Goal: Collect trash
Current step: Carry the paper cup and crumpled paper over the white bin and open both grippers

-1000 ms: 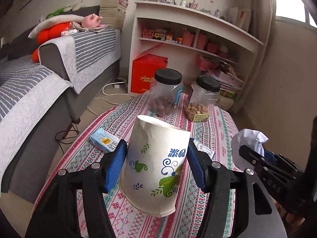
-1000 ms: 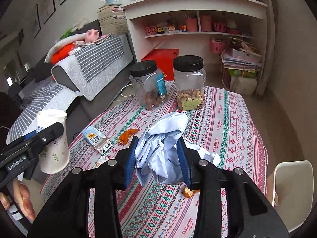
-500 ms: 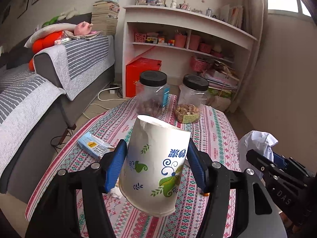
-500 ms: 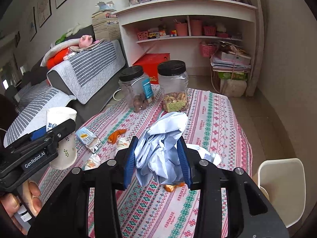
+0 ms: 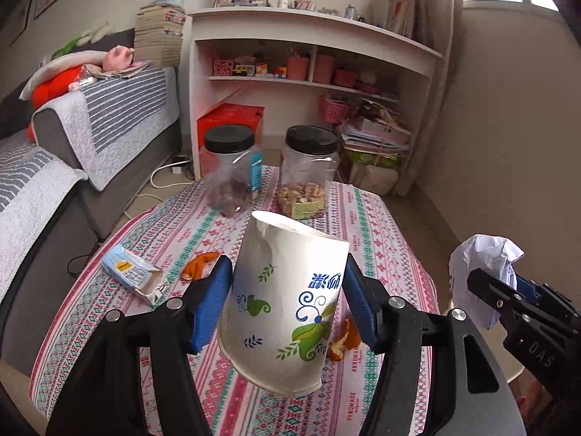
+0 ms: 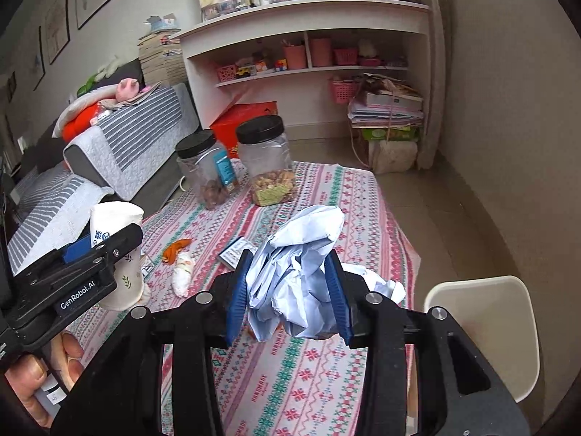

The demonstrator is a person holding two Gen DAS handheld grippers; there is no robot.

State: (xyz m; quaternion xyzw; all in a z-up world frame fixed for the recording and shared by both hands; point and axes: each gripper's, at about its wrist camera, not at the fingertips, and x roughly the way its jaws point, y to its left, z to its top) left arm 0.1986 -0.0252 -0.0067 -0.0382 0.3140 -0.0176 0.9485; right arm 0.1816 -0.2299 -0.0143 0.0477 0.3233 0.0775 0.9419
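My left gripper (image 5: 287, 301) is shut on a white paper cup (image 5: 287, 298) with blue and green print, held tilted above the table; the cup also shows in the right wrist view (image 6: 116, 254). My right gripper (image 6: 290, 290) is shut on a crumpled light-blue paper wad (image 6: 297, 276), also seen in the left wrist view (image 5: 483, 272). On the patterned tablecloth (image 5: 366, 225) lie a torn blue carton (image 5: 132, 272), orange peels (image 5: 199, 265) (image 5: 343, 341), a small white wrapper (image 6: 181, 276), a dark-edged packet (image 6: 232, 250) and crumpled white paper (image 6: 381, 283).
Two black-lidded clear jars (image 5: 232, 170) (image 5: 308, 174) stand at the table's far end. A cream chair (image 6: 483, 327) is at the right of the table. A grey sofa (image 5: 54, 167) is left, white shelves (image 5: 312, 72) behind.
Both grippers have pulled back and risen from the table with their loads still held; more of the table and its litter shows now.
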